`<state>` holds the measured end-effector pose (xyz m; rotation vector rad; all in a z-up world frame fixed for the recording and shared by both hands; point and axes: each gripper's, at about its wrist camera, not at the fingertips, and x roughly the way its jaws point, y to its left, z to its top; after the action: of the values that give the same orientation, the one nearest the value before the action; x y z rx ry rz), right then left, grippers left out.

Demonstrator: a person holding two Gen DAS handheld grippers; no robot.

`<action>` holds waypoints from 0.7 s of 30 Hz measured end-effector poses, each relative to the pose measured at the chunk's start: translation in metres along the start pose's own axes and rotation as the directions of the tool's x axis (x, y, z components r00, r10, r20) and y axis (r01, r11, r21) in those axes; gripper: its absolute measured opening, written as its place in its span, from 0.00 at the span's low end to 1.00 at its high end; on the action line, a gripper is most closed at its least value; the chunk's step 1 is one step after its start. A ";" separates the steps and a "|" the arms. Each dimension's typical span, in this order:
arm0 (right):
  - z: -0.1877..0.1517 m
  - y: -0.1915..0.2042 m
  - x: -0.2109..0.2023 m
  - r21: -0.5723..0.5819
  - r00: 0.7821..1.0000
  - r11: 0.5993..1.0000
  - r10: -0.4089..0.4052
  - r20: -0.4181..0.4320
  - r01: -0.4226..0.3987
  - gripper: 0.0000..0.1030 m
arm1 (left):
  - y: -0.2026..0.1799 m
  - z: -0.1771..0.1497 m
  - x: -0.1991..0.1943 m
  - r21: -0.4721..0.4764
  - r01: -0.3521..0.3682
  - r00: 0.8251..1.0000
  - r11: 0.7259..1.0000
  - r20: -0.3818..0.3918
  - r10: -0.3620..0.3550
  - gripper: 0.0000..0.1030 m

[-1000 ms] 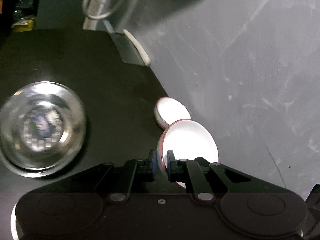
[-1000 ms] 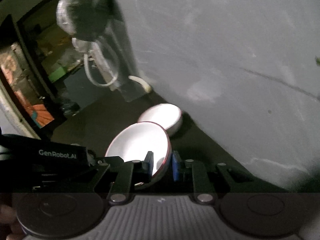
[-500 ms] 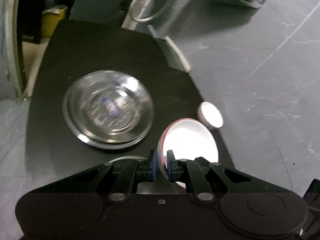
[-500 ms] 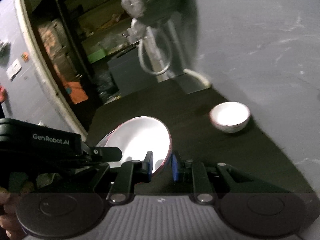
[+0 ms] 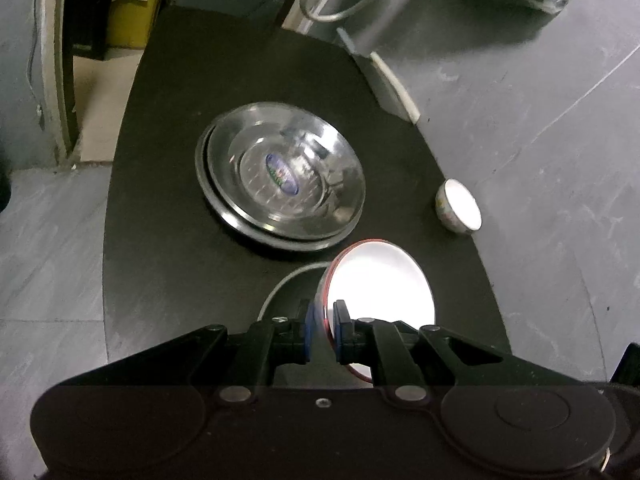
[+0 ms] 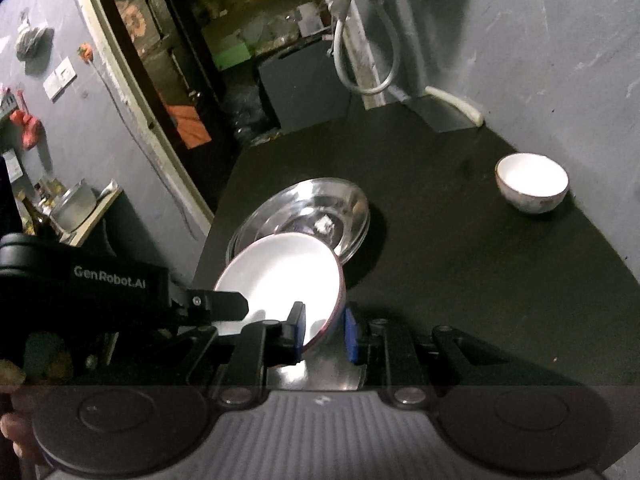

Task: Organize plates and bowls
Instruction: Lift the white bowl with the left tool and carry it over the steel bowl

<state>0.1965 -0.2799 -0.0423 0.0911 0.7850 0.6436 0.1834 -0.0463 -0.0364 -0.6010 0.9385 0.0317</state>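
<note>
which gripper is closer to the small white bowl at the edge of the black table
Right, by a little, as far as I can tell. Both grippers clamp the red-rimmed plate: the right gripper on the rim facing the small white bowl, the left gripper on the far rim.

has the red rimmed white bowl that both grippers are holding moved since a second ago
Yes. The red-rimmed white bowl has been carried away from the small white bowl by the wall, toward the steel bowl, which it now overlaps in the right wrist view.
</note>
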 end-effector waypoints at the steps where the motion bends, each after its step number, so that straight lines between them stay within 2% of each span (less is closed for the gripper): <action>1: -0.001 0.001 0.001 -0.002 1.000 1.000 0.001 -0.010 -0.001 0.23 | 0.001 -0.001 0.001 -0.003 -0.001 1.000 1.000 -0.011 0.001 0.10; 11: -0.008 0.008 0.011 -0.034 0.993 0.999 0.005 -0.121 -0.009 0.26 | 0.011 -0.007 0.010 -0.027 -0.058 0.994 0.998 -0.097 0.055 0.10; 21: -0.009 0.012 0.020 -0.055 0.983 0.998 0.016 -0.184 -0.026 0.29 | 0.009 -0.007 0.013 -0.029 -0.072 0.991 0.997 -0.113 0.068 0.10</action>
<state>0.1944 -0.2604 -0.0575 -0.0130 0.9433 0.7010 0.1836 -0.0457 -0.0536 -0.6051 1.0694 0.0767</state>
